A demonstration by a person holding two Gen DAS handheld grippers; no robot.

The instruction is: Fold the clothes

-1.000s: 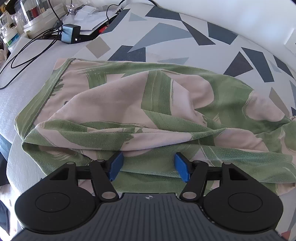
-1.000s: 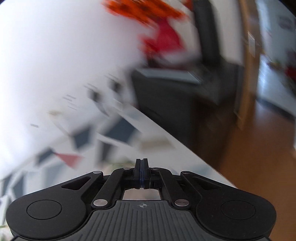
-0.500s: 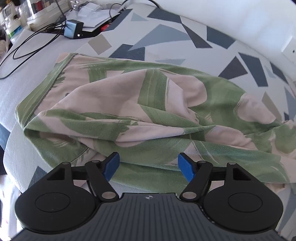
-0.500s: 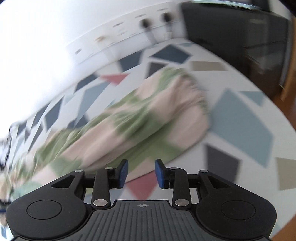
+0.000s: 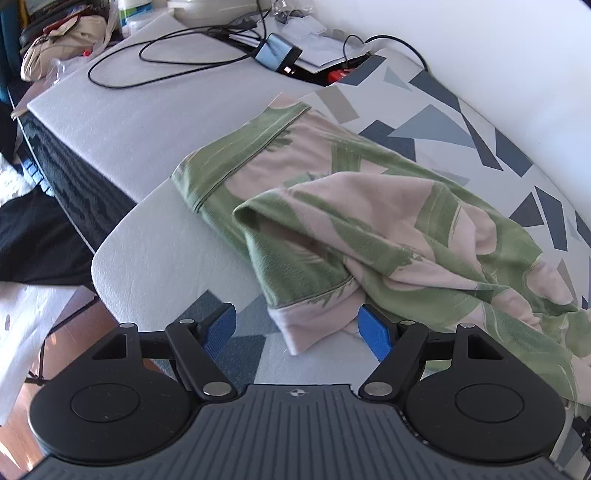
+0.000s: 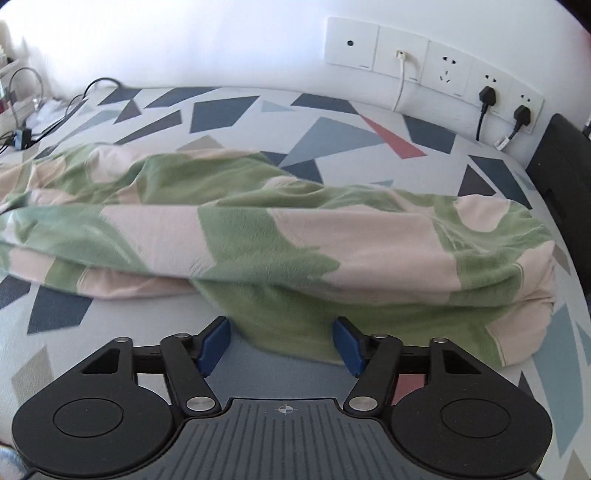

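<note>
We can read no words, brand names or numbers in either view. The only sign we find is a small round crosshair mark, a circle cut in quarters, printed on the ribbed grey housing of each gripper body, once in the left wrist view [image 5: 294,393] and once in the right wrist view [image 6: 284,408]. The white bottle with a green label [image 5: 135,10] at the top edge of the left wrist view carries print, but it is too small and cut off for us to make out.
</note>
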